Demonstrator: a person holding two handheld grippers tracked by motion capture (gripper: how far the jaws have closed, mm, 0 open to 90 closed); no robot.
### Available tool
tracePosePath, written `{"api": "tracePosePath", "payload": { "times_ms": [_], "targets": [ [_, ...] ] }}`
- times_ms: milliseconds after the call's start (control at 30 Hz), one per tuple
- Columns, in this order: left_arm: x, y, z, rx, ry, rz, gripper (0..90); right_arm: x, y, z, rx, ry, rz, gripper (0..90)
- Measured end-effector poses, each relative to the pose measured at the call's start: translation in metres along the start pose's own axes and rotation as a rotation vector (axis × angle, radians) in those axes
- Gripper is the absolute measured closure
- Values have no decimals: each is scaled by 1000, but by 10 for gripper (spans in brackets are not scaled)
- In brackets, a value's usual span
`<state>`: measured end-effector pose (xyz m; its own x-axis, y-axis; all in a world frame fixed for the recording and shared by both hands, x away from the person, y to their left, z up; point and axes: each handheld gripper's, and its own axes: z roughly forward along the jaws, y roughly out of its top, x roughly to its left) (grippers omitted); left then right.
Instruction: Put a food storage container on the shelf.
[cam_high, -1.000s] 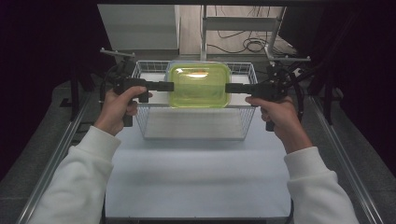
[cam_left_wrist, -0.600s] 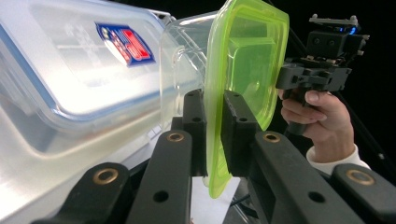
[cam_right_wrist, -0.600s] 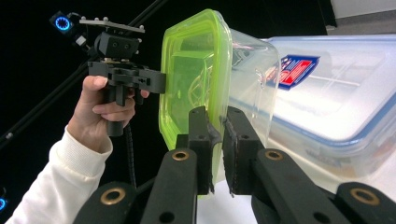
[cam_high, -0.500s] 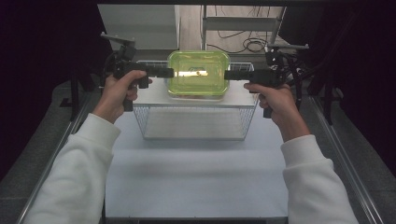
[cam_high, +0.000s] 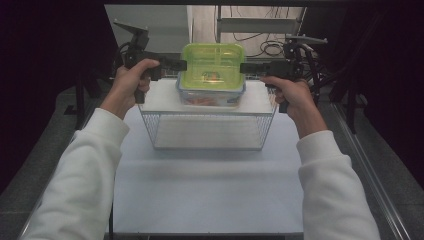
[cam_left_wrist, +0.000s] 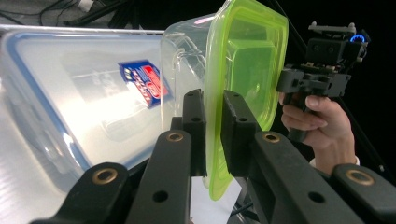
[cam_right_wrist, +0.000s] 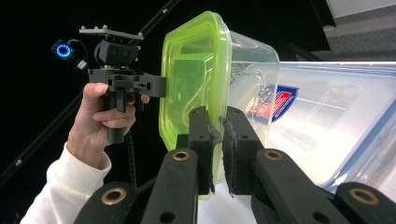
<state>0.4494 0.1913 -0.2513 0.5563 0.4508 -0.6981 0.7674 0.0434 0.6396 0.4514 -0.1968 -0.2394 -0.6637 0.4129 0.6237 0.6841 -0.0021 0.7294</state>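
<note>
A clear food container with a lime-green lid hangs in the air between both grippers, beyond the far rim of the wire basket. Something orange shows through its wall. My left gripper is shut on the lid's left rim, and my right gripper is shut on the right rim. In the left gripper view the jaws pinch the green lid's edge, with the other gripper beyond it. The right gripper view has its jaws clamped on the lid rim, and the left gripper sits behind.
A large translucent storage box with a blue-rimmed lid and a sticker lies under and behind the held container; its white top shows past the basket. The wire basket stands on a white table. Dark rails and cables flank the table.
Both hands carried the green-lidded container away from me and slightly up, from over the basket to past its far rim, above the big box's lid. Both grips held.
</note>
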Motion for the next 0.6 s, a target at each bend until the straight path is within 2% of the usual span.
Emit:
{"api": "tracePosePath", "payload": {
  "times_ms": [233,433,500,600],
  "targets": [
    [13,8,4,0,4,-34,814,-9,8,8,3,-14,18,824],
    [31,15,12,18,34,-71,814,-27,12,20,3,-23,64,825],
    [35,15,13,2,19,-86,813,-35,11,24,4,-28,84,822],
    [41,17,14,-21,-6,-113,810,-47,10,27,-16,2,132,814]
  ]
}}
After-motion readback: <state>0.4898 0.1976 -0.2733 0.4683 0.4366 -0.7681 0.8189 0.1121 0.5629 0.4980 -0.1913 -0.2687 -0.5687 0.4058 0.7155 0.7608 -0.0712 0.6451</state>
